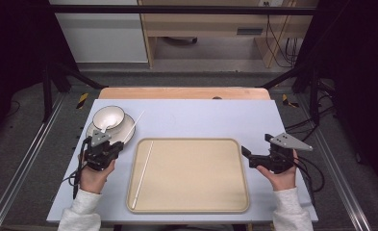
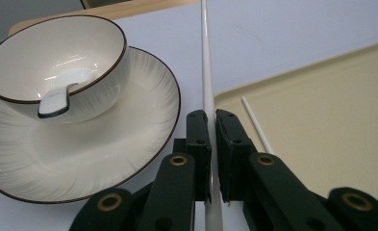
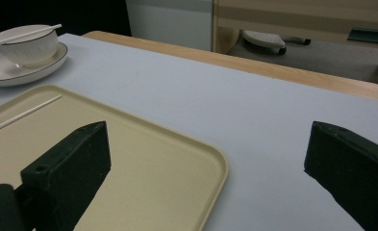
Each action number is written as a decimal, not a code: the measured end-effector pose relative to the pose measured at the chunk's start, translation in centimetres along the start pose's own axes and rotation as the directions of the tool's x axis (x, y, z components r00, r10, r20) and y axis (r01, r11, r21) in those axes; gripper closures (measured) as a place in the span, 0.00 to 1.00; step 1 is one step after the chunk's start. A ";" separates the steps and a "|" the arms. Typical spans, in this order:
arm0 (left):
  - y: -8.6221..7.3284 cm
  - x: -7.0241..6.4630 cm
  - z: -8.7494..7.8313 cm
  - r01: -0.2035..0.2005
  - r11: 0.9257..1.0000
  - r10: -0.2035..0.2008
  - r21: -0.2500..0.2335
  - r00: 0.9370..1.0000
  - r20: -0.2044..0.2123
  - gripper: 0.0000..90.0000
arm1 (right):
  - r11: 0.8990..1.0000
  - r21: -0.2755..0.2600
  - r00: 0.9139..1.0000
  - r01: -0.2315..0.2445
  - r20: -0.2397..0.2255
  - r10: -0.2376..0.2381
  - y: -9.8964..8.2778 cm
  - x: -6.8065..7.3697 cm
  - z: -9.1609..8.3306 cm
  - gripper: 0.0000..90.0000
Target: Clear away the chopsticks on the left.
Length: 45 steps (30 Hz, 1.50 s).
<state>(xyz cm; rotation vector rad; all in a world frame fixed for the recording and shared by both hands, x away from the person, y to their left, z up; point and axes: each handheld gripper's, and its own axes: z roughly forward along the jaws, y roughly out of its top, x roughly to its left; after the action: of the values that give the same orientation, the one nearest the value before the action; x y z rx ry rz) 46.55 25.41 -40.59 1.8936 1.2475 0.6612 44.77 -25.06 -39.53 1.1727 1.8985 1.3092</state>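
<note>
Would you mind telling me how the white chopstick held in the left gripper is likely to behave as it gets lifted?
The chopstick looks thin, straight and glossy, so it is probably stiff and light but slippery. The left gripper clamps it near one end, so the long free part may pivot or droop. If released on the table, its round shaft would likely roll.

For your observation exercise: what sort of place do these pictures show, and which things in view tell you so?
Probably a lab recording station, not a dining room: a black metal frame surrounds the table, cables trail across the floor, and the bowl and tray look staged.
</note>
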 end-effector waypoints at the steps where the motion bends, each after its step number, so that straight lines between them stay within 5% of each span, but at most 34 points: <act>1: 0.0 -0.2 -0.1 0.001 1.000 -0.001 -0.003 1.000 -0.001 0.94 | 1.000 0.000 1.000 -0.002 0.002 0.002 0.0 0.0 0.0 0.03; 24: -1.7 -4.9 -1.6 0.085 0.994 -0.086 -0.072 0.996 -0.020 0.94 | 1.000 -0.018 1.000 -0.014 -0.001 0.014 0.1 -0.2 -0.5 0.03; 29: -2.5 -6.2 -1.7 0.128 0.987 -0.130 -0.093 0.991 -0.025 0.94 | 1.000 -0.019 1.000 -0.017 -0.002 0.017 0.1 -0.2 -0.5 0.03; 45: -5.2 -8.6 -1.8 0.180 0.975 -0.186 -0.131 0.982 -0.032 0.94 | 1.000 -0.016 1.000 -0.015 -0.004 0.015 0.1 -0.1 -0.4 0.03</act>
<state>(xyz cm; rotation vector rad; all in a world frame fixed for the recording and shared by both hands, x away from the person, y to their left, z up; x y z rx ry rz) 39.12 19.31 -43.86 1.6452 1.3559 0.6702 44.53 -25.29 -39.30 1.1791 1.8816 1.3335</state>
